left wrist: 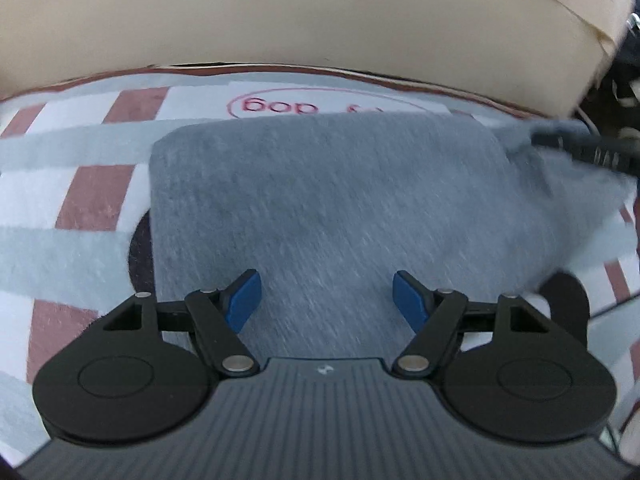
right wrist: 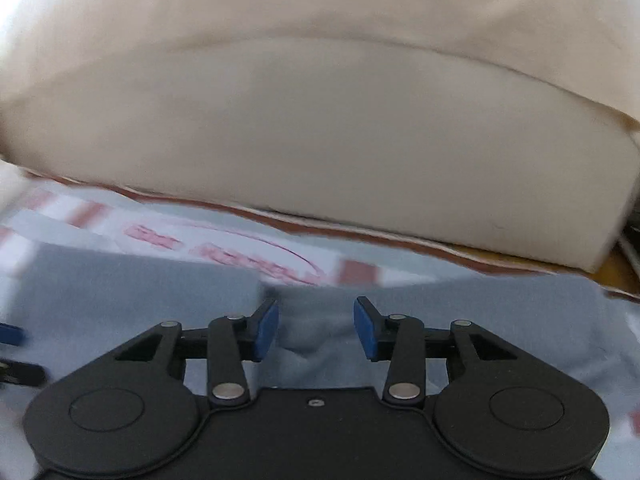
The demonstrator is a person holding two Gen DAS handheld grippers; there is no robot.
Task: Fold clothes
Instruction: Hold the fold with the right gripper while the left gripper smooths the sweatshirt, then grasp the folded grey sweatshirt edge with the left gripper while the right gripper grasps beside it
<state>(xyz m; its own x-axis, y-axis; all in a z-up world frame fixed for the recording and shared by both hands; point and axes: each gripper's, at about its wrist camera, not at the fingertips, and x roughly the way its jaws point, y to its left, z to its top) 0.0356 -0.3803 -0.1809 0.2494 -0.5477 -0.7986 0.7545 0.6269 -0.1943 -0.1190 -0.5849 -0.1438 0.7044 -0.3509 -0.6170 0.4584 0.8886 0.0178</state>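
Grey cloth [left wrist: 328, 208] lies folded on a striped mat [left wrist: 80, 200], sofa [left wrist: 280, 20] beyond its far edge. Left hand-held gripper [left wrist: 327, 300] and right hand-held gripper [right wrist: 316, 330] both gape, empty, above it; only the left view shows the fold's rounded left edge.

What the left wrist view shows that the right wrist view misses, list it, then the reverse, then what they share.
Left wrist only: the whole folded grey garment, the open left gripper above it, and the right gripper at its far right corner. Right wrist only: the open right gripper over a rumpled fold. Both: the garment, the striped mat and the beige cushion.
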